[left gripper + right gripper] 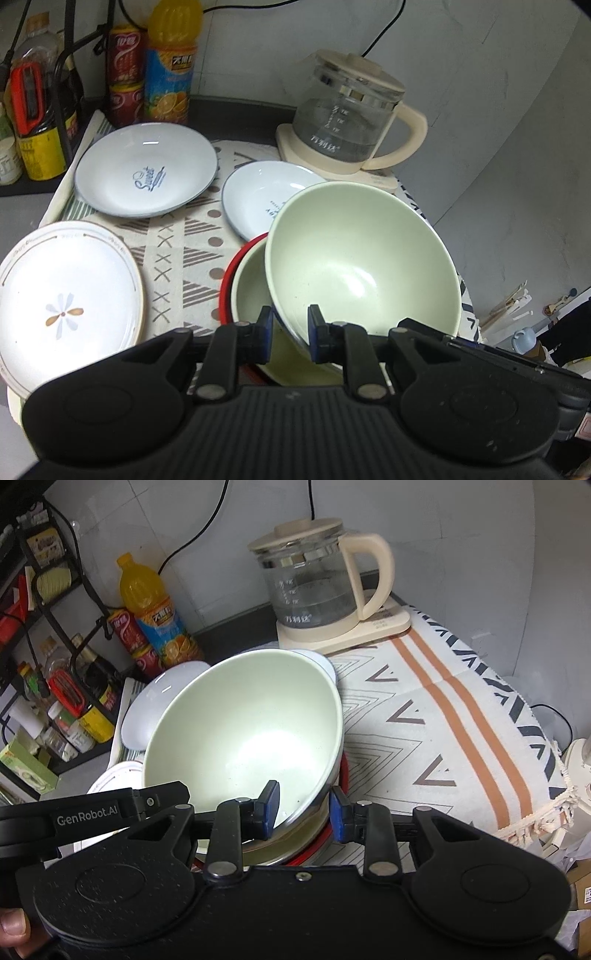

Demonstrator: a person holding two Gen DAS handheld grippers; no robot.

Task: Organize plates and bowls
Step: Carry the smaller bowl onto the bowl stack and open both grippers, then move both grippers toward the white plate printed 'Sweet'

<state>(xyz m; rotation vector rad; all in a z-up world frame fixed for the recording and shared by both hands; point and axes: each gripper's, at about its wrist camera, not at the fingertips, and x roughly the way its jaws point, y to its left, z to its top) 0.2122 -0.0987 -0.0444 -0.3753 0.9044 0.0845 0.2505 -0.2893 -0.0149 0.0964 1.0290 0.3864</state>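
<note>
Both jaws straddle the green bowl's (360, 258) rim.

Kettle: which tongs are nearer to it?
Hard to call; likely right. Both tongs straddle the rim of the tilted green bowl: left tongs, right tongs. The kettle stands behind the bowl.
</note>
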